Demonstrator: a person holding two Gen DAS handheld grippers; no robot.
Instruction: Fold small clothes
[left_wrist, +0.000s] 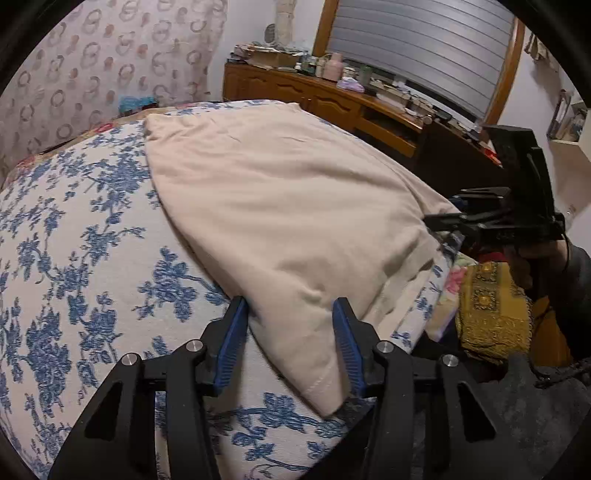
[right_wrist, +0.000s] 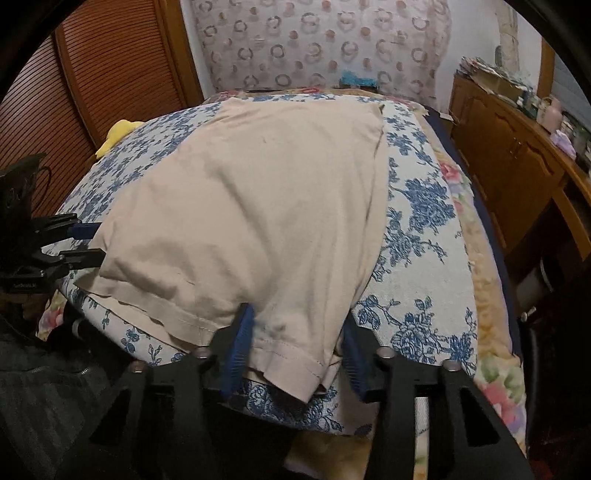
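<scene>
A beige garment (left_wrist: 280, 206) lies spread flat on a blue-flowered white cloth (left_wrist: 74, 258) over the bed. It also shows in the right wrist view (right_wrist: 258, 206). My left gripper (left_wrist: 291, 310) is open, its blue-padded fingers either side of the garment's near left corner. My right gripper (right_wrist: 295, 321) is open, its fingers either side of the hemmed near right corner. The right gripper (left_wrist: 443, 221) shows at the garment's edge in the left wrist view. The left gripper (right_wrist: 88, 240) shows at the left edge in the right wrist view.
A wooden dresser (left_wrist: 332, 96) crowded with small items stands along the right side of the bed, under a shuttered window (left_wrist: 424, 48). A patterned headboard (right_wrist: 317, 44) stands at the far end. A louvred wooden door (right_wrist: 92, 92) is on the left. A yellow-gold cloth (left_wrist: 491, 306) lies by the bed's near edge.
</scene>
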